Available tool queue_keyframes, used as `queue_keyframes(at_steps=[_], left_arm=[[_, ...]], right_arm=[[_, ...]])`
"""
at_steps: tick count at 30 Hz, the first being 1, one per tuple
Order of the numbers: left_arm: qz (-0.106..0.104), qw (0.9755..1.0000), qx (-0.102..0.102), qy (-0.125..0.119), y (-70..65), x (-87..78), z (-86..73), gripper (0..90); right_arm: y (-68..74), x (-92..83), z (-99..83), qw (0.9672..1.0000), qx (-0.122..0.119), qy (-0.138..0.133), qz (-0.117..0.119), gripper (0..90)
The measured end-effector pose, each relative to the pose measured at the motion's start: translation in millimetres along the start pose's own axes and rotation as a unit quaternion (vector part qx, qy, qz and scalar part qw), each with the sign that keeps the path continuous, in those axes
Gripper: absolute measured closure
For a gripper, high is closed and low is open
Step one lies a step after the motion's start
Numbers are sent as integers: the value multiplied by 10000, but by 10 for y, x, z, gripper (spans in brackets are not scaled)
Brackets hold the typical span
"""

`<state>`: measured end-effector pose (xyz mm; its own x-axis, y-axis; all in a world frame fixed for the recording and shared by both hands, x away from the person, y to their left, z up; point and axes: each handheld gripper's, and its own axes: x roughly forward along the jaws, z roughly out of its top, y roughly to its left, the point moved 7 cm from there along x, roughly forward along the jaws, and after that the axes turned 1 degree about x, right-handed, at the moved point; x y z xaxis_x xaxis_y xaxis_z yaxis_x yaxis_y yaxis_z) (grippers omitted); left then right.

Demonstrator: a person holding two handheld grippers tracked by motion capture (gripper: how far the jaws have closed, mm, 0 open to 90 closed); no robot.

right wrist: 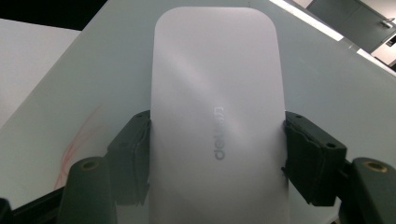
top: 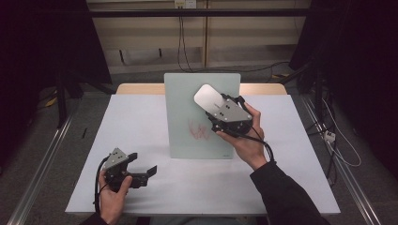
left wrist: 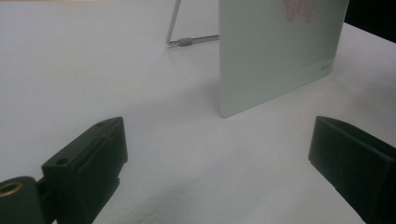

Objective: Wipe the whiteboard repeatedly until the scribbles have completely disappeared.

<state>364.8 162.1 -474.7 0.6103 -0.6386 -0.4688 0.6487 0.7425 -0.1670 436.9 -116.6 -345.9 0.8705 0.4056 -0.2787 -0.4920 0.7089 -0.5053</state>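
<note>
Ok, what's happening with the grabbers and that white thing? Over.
Right gripper shut on white eraser, up against board. Left gripper open, holding nothing. Red scribble still on board. Nothing in the way.

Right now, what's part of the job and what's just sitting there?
In the job:
- white eraser, clamped in the right gripper
- glass board with red scribble

Idle:
- left gripper, jaws open, low over the white table
- cables on the floor

My jaws stood wide apart, nothing between them, low over the white table (left wrist: 93,79). Ahead stood the pale board (left wrist: 275,51), upright, red scribble (left wrist: 297,9) on top, wire stand (left wrist: 180,39) behind.
</note>
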Motion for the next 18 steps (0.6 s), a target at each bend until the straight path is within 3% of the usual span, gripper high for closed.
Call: queue_keyframes(at_steps=[9, 18], left_arm=[[-4, 10000, -13, -13, -9, 7, 1, 44], [4, 10000, 7, -7, -3, -5, 0, 44]], right_arm=[[417, 66, -182, 9994, -96, 99, 331, 316], [826, 153, -309, 9959, -323, 279, 802, 316]])
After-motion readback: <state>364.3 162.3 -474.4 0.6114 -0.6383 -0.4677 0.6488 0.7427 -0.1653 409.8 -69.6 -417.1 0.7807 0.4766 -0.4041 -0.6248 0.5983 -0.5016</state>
